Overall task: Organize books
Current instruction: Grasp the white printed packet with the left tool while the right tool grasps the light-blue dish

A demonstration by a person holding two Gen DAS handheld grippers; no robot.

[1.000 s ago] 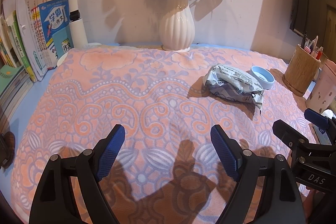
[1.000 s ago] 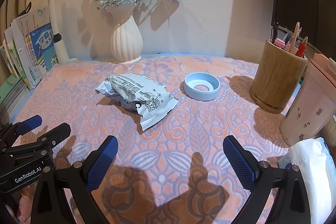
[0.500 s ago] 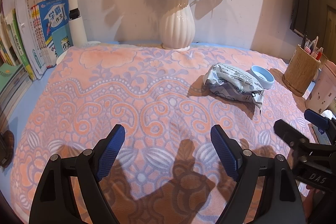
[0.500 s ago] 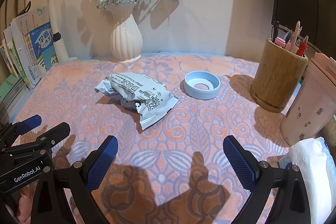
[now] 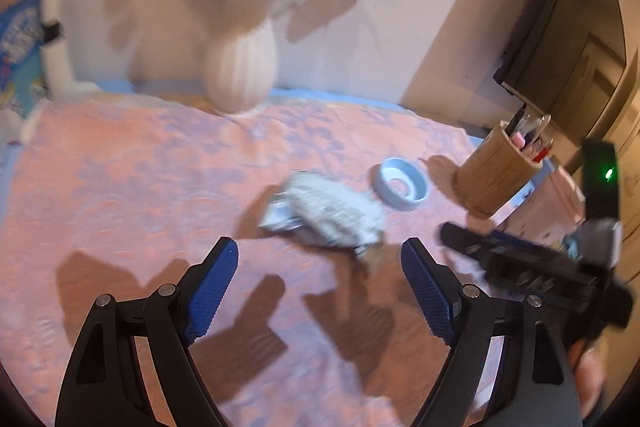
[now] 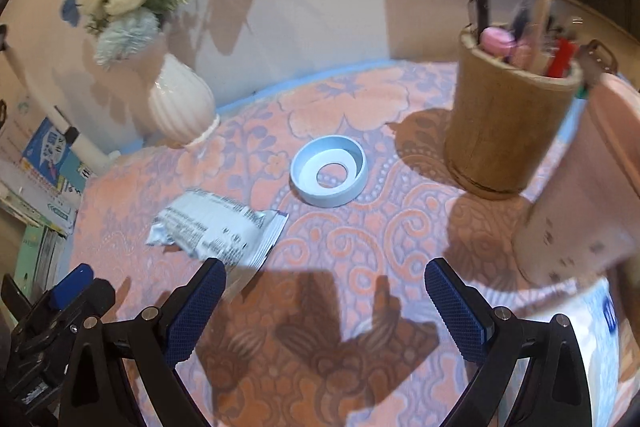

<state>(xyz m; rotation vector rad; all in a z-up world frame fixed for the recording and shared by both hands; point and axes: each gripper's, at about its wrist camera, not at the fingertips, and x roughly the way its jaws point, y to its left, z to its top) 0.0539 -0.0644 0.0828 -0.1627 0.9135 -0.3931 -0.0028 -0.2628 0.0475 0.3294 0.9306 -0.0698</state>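
1. The left tool [image 5: 320,287] is hanging over the bench [image 5: 140,187], which has a pink flowery cloth on it. Its two blue pads are standing wide apart and nothing is between them.
2. The right tool [image 6: 324,303] is hanging over the same cloth. Its pads are wide apart too, and it is holding nothing.
3. The books [image 6: 44,171] are standing far off to the left of the right tool, at the edge of the bench, next to a white lamp post [image 6: 86,147]. In the left tool's view only a blue cover shows at the far left edge, and it is blurry.
4. Both tools are facing the wrong things right now. A crinkly snack packet [image 5: 324,211] is lying just in front of the left tool. A blue ring [image 6: 328,171] is sitting beyond the right tool, and a wooden pen cup [image 6: 504,123] is standing ahead and to its right.
5. I think the good way is turning both tools left, toward the books, and going slowly so the pictures are not blurring.
6. Keeping the pads wide is smart, because a book is thick.
7. Staying high over the packet and well clear of the white vase [image 6: 182,107] is safer, since the vase could be tipping over.
8. The two tools are close beside each other, so giving each one room is helping too.
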